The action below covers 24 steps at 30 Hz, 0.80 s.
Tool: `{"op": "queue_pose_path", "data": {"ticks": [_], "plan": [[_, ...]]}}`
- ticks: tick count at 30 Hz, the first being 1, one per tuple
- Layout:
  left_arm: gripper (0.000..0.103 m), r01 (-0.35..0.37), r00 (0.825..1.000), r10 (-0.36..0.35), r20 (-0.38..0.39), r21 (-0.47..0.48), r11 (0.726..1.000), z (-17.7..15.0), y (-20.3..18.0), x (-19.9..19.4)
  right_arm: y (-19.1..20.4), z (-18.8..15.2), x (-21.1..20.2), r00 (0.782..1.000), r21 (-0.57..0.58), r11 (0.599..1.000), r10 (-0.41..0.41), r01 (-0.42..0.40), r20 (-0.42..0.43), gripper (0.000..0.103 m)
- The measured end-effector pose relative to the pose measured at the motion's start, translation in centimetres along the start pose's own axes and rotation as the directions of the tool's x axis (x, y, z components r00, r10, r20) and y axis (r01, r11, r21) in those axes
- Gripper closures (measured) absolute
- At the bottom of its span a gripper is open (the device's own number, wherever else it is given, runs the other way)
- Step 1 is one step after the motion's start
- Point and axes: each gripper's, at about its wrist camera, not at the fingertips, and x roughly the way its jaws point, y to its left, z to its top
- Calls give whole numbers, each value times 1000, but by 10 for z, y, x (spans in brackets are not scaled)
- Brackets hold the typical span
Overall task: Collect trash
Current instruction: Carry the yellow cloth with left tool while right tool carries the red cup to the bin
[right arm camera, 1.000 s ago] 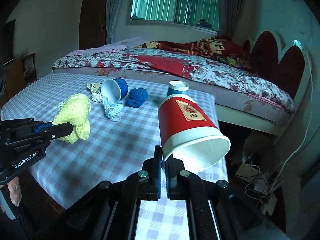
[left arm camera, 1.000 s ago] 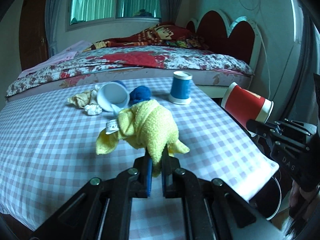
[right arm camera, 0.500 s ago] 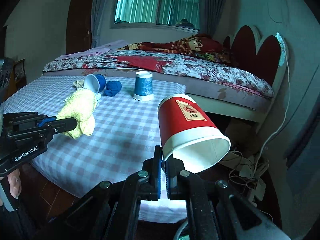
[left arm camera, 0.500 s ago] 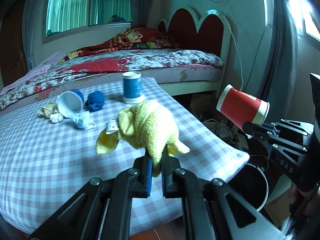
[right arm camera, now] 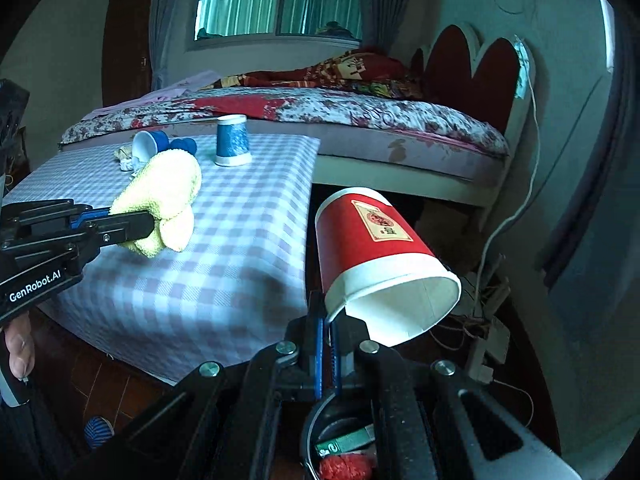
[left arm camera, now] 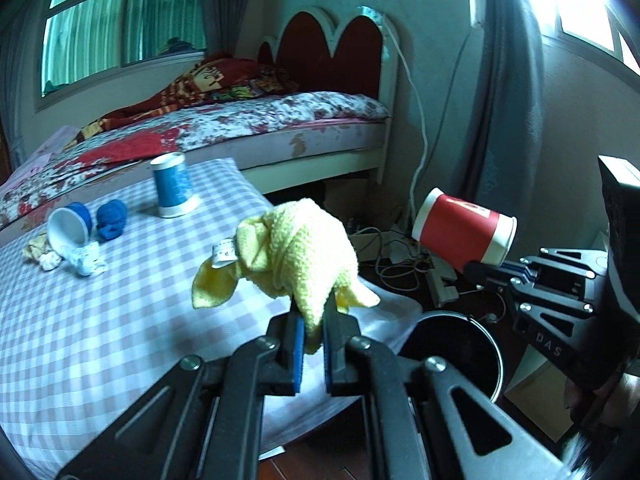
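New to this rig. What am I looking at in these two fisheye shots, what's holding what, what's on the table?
No robot arm here: a person carries a handheld two-finger gripper in each hand, and each has a fisheye camera that looks along its fingers. So you get one picture per gripper.

In the left wrist view, the left gripper is shut on a yellow cloth. In the right wrist view, the right gripper pinches the rim of a red paper cup, tipped with its mouth towards the camera. Each gripper also shows in the other's picture.

The checked table holds an upside-down blue cup, a tipped blue cup, a blue wad and small scraps. A black bin stands on the floor beside the table, below the red cup.
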Motion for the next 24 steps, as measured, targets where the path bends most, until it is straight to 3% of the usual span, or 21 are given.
{"op": "queue_pose_path", "data": {"ticks": [11, 18, 24], "plan": [[95, 126, 992, -123, -40, 98, 987, -6, -66, 15, -43, -40, -17, 997, 58, 996, -56, 60, -61, 100], [95, 220, 974, -208, -89, 146, 965, -18, -97, 29, -64, -65, -16, 991, 88, 993, -66, 77, -116, 100], [95, 254, 961, -230, -156, 158, 954, -32, -116, 52, -81, -90, -8, 981, 118, 990, -49, 72, -185, 99]]}}
